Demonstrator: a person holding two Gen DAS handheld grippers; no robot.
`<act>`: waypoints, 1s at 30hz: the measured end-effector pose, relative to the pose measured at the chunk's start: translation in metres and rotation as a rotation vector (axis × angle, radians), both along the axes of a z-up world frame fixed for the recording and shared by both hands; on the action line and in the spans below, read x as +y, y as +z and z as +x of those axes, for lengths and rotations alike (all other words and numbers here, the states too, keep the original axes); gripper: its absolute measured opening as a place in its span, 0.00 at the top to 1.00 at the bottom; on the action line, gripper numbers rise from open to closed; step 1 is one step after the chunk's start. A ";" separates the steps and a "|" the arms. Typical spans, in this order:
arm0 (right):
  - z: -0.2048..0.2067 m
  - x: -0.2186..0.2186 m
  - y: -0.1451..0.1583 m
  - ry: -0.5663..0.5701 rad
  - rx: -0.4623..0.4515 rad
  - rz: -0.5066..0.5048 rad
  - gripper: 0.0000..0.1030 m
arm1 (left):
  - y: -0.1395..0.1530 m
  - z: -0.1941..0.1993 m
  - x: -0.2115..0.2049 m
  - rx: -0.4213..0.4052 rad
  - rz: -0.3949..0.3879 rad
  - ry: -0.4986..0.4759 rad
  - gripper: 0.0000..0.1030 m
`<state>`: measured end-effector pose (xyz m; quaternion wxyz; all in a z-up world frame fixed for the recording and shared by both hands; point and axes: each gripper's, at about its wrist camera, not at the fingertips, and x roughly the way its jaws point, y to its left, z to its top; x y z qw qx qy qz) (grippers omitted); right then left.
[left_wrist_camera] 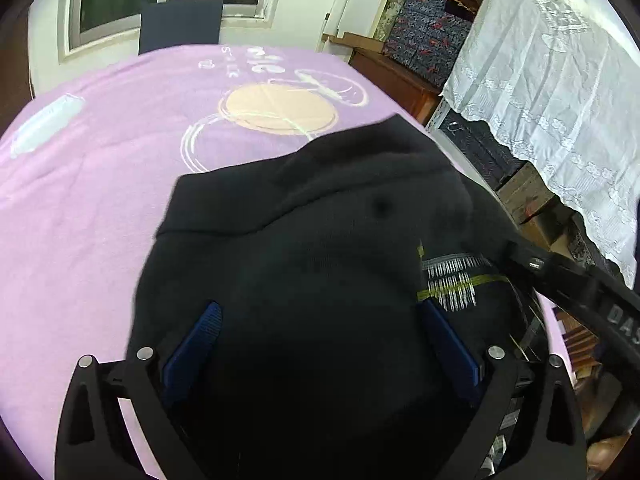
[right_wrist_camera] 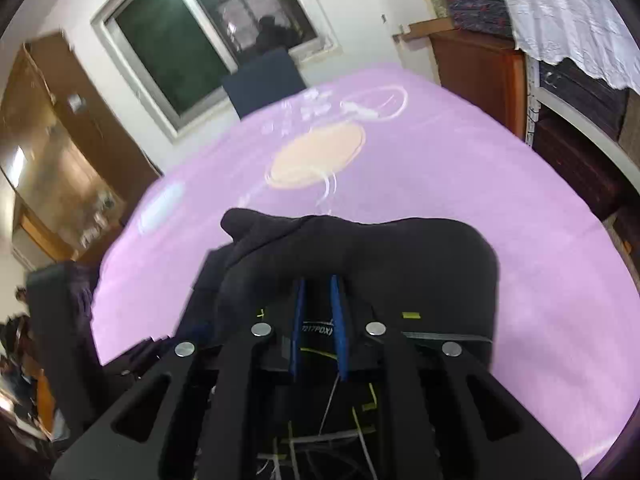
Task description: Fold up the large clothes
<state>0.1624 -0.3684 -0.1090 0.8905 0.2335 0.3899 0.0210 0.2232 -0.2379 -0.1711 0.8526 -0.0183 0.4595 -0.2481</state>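
**Dark garment bunched on the pink-covered counter, right jaws pinching it**

Nearest the right wrist camera, the right gripper (right_wrist_camera: pixel 318 292) points forward and slightly down, its two blue fingers (right_wrist_camera: pixel 299 320) drawn almost together with a fold of the black garment (right_wrist_camera: pixel 360 252) clamped between their tips. The fabric rises in a hump just past the fingertips. Below them, the gripper's own body hides the near part of the cloth; only loose pale and yellow threads show there.

In the left wrist view, the left gripper (left_wrist_camera: pixel 318 316) hangs over the same black garment (left_wrist_camera: pixel 312 240) with its jaws spread wide, one blue finger (left_wrist_camera: pixel 200 340) at each side. Whether the tips touch the cloth cannot be told, since black frame and black fabric merge. A white and yellow stitched patch (left_wrist_camera: pixel 452 284) sits near the right finger. The right gripper's black arm (left_wrist_camera: pixel 580 280) crosses at the right edge, cut off.

The garment lies on the near part of the counter, on a pink cloth (left_wrist_camera: pixel 100 168) printed with a peach circle (left_wrist_camera: pixel 280 108). Beyond stand a dark chair back (left_wrist_camera: pixel 180 24), a window (right_wrist_camera: pixel 192 40) and a white lace drape (left_wrist_camera: pixel 552 80). The right view is motion-blurred.
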 end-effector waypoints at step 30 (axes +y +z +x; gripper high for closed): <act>-0.229 0.035 0.065 -0.107 -0.060 -0.191 0.04 | 0.086 -0.194 0.015 -0.322 0.274 0.076 0.03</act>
